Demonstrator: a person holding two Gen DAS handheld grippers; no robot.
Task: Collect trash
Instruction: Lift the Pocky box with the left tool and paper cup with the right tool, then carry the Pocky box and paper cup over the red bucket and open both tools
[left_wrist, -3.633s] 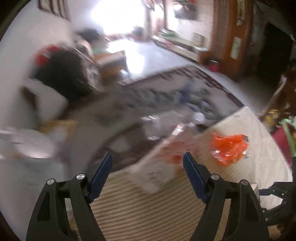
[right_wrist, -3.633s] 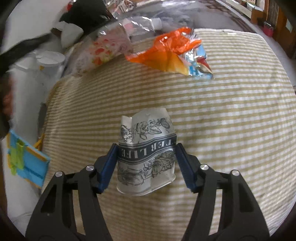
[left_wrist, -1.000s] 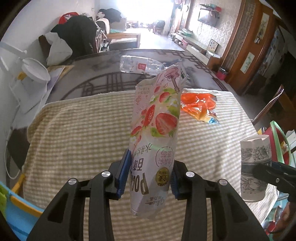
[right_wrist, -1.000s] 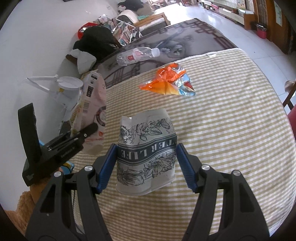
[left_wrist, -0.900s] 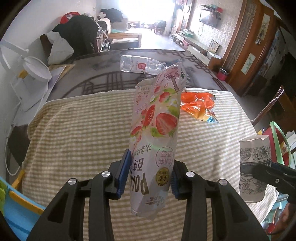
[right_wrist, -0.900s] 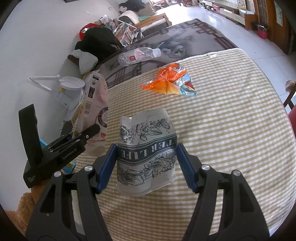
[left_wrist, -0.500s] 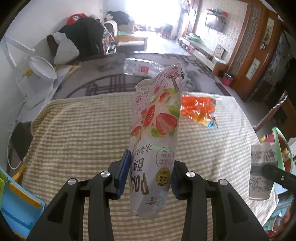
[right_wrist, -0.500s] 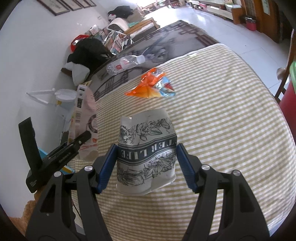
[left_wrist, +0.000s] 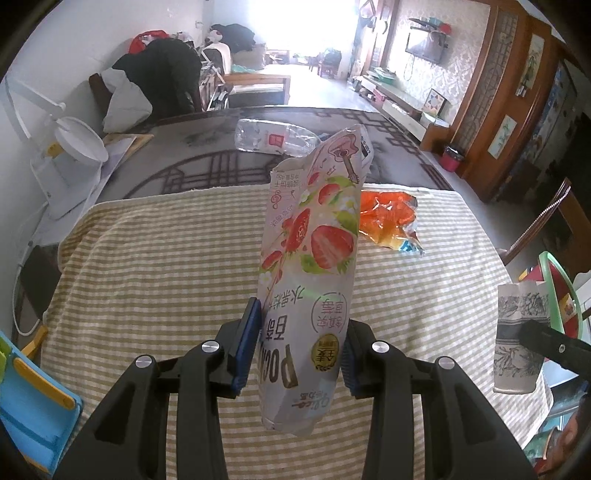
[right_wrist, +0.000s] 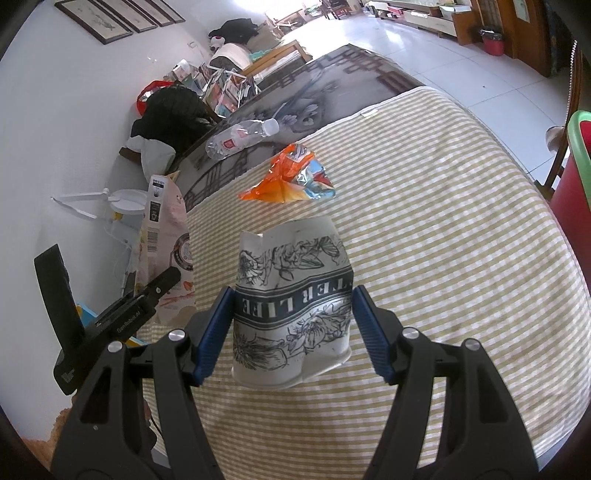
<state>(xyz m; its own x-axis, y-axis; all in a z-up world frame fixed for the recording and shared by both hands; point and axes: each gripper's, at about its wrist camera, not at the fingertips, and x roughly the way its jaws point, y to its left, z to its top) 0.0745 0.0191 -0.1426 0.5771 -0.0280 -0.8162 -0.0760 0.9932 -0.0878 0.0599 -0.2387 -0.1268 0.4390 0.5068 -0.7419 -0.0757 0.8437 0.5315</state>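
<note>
My left gripper is shut on a tall strawberry snack bag and holds it upright above the striped tablecloth. The bag also shows in the right wrist view. My right gripper is shut on a crumpled paper cup with black flower print, held above the cloth; the cup shows at the right edge of the left wrist view. An orange foil wrapper lies on the far part of the cloth. An empty plastic bottle lies beyond it on the dark tabletop.
A red bin with a green rim stands off the table's right side, beside a wooden chair. A white desk lamp stands at the table's left. A blue plastic object is at the lower left.
Both grippers have pulled back and risen a little with their loads, so the table looks farther off. The right gripper's view has swung right, bringing the red bin into sight.
</note>
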